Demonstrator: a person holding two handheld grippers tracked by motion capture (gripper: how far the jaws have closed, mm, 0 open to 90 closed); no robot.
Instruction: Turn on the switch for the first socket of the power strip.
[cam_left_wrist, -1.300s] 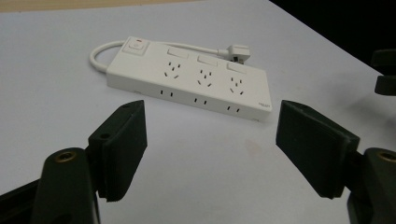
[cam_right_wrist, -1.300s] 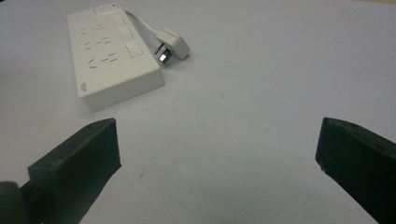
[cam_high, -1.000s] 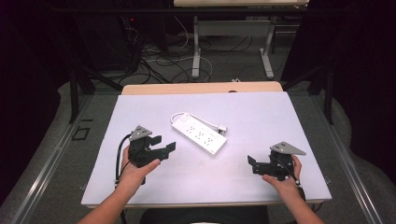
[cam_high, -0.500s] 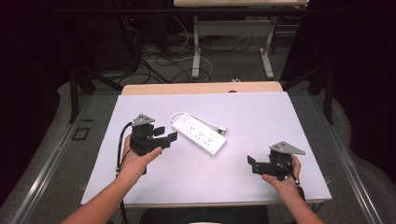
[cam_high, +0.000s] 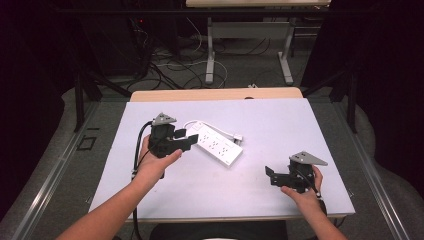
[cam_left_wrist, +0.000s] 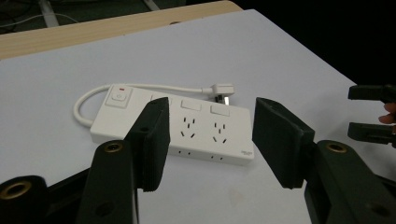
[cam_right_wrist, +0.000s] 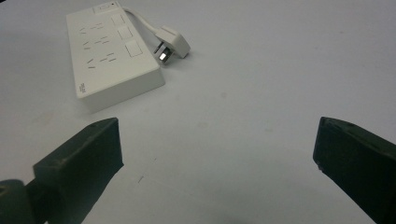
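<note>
Approaching the white power strip lying flat on the tabletop, the left gripper spreads its jaws to straddle the body; the right gripper waits apart, jaws wide.

A flat white plastic power strip with a switch at one end lies face up, slanted across the middle of the white desk, its short white cord looping to a plug beside it.

A white worktop with a wooden far edge is seen; behind it, a grey floor (strewn with cables) and dark curtains.
</note>
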